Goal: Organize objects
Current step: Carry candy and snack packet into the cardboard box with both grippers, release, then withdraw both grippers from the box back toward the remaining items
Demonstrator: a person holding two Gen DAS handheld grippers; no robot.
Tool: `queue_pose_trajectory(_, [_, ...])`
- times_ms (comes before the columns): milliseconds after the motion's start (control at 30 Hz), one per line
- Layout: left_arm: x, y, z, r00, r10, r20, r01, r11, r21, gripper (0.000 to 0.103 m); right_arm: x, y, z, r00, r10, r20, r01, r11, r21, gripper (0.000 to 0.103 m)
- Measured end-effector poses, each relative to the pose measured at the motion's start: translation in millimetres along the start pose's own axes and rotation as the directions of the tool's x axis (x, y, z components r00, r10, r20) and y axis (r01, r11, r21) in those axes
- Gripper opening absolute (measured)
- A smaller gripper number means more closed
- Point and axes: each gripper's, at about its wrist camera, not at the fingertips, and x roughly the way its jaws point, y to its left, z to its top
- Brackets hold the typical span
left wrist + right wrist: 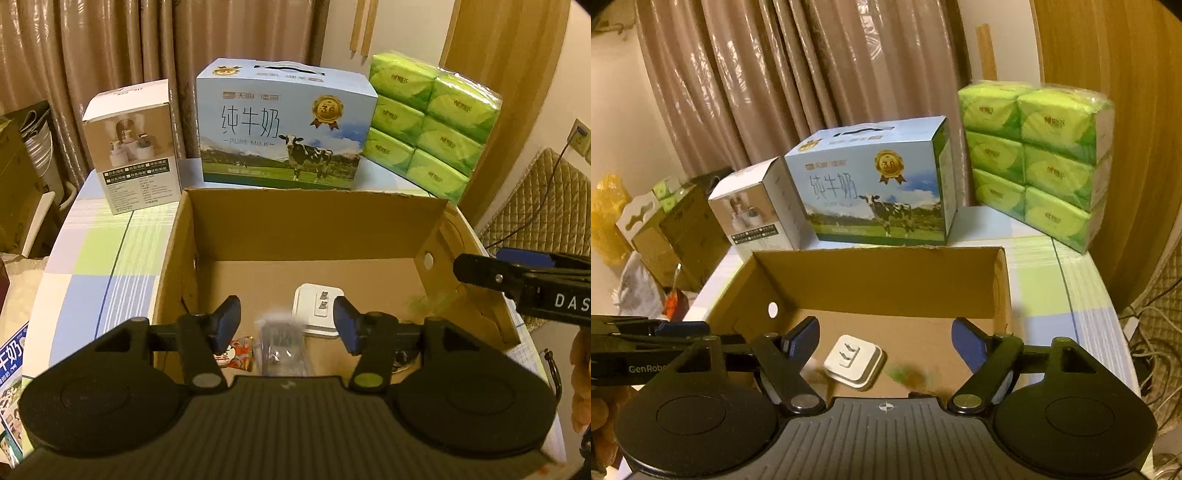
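- Landmark: open cardboard box (295, 236) on the bench (92, 258), which wears a checked cloth in green, blue and white.
- Left tool (286, 325) hangs over the box's near edge, blue pads spread apart and pressing on nothing. A blurred clear packet (282, 343) sits between and below the pads, inside the box; whether it has landed cannot be told.
- Right tool (882, 341) hangs over the same box from the other side, pads spread wider, nothing gripped. A blurred green smear (908, 374) shows low in the box between its fingers; too smeared to name.
- On the box floor: white plug adapter (855, 363), prongs up, near the middle. A red-and-white snack wrapper (238, 356) lies near the box's front left corner, partly hidden by the left tool's finger.
- Behind the box, along the bench's far edge: small white product box (135, 147) at the left, blue milk carton (284, 125) with cow picture directly behind, green tissue multipack (432, 129) at the right.
- Brown curtains (775, 74) hang beyond the bench.
- Each tool shows at the edge of the other's view, side by side over the box.
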Motion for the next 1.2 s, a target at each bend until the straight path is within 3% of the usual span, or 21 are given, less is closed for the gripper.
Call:
queue_pose_trajectory(367, [-31,1,-12,1.0,0.003,0.029,-0.003,1.0,0.005,0.051,-28,-2,-9,1.0,-0.009,0.005,0.009,1.0,-0.007,0.076])
queue_pose_trajectory(600, [-80,-4,-37,0.998,0.014,0.061,-0.014,1.0,-0.004,0.069,-81,7,-26,0.999,-0.005,0.041,0.005,1.0,-0.004,0.081])
queue_pose_trajectory(867, [-134,-14,-94,0.995,0.039,0.087,-0.035,0.999,-0.041,0.084,-142,24,-81,0.999,0.0,0.053,0.0,1.0,0.01,0.086])
queue_pose_trajectory(1200, [-184,-20,-174,0.994,0.072,0.08,-0.064,0.993,-0.099,0.096,-199,31,-163,1.0,0.007,0.01,-0.008,0.991,0.13,0.089])
